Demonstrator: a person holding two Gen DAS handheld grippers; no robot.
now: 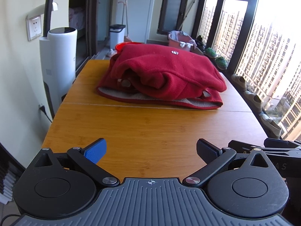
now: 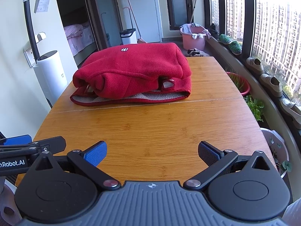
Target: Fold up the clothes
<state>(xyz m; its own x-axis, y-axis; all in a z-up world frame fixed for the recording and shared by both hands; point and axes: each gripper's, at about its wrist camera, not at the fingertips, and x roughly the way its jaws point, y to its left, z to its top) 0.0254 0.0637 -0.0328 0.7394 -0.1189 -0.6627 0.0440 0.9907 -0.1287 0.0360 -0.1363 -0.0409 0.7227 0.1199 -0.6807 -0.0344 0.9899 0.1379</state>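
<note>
Red fleece jacket point(image 2: 131, 69): soft, matt, napped cloth with grey pile lining at the hem. Table point(image 2: 150, 128): smooth bamboo-grained wood, light sheen. Left gripper point(image 1: 151, 153) and right gripper point(image 2: 152, 153): matt black plastic, textured blue pads point(image 2: 95, 153), shiny metal rivets.

Bare worktop point(image 1: 150, 128) lies open between the near edge and the fleece point(image 1: 161, 75), the only obstacle on it. A white cylinder point(image 1: 60, 56) crowds the left edge; the windowsill point(image 2: 263, 86) with shoes point(image 2: 270, 82) flanks the right.
</note>
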